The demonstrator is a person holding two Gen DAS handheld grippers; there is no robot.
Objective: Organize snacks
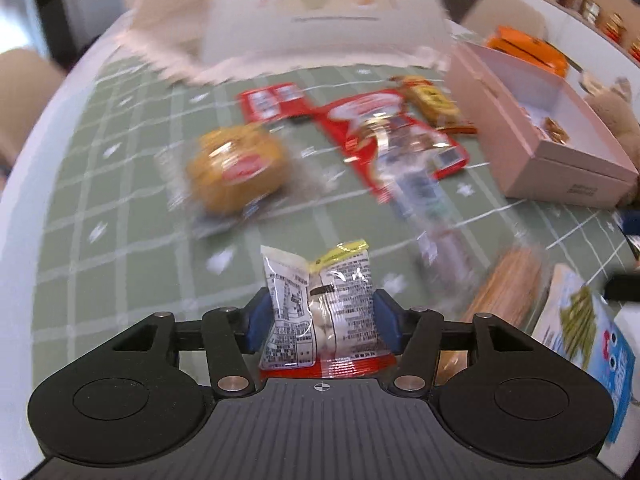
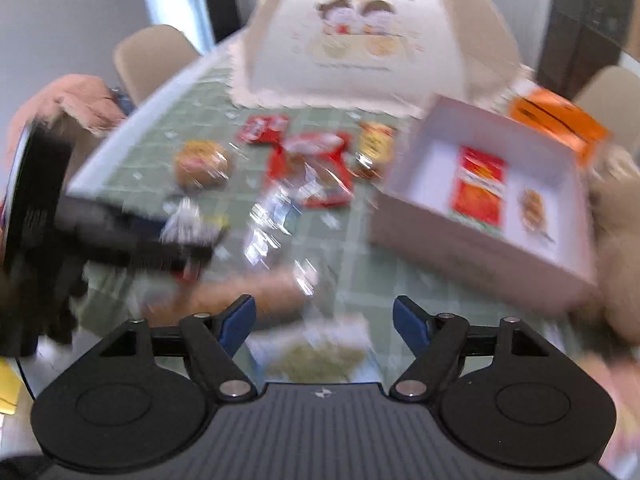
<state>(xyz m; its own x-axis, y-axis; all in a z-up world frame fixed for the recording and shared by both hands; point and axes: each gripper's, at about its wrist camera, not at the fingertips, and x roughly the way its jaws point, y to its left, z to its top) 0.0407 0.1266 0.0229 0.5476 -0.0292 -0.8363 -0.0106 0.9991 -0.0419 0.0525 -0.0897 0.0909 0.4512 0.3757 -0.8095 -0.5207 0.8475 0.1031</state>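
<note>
Left wrist view: the left gripper (image 1: 320, 298) has its jaws clamped on a small packet (image 1: 320, 320). Both blue pads touch the packet's side edges. It stands low in the centre of the frame with its long axis running away from the camera, along the jaws. The pink box (image 1: 560, 176), which I take to be where the snacks go, lies at the upper right on the green checked tabletop (image 1: 120, 200). From these jaws the box is forward and well to the right, with loose snacks spread between.

Right wrist view: the right gripper (image 2: 324, 312) has its jaws wide apart with nothing between them. A bag (image 2: 320, 356) of green snack lies on the tabletop just under the gap, blurred. The box fills the right of the frame, its near wall just beyond the right jaw, with a red packet already inside. The left gripper shows at the left edge with its packet raised off the tabletop, well apart from the box.

The right hand is clearly nearer the box. The left hand's packet would have to cross rightward over the scattered snacks to reach it.
</note>
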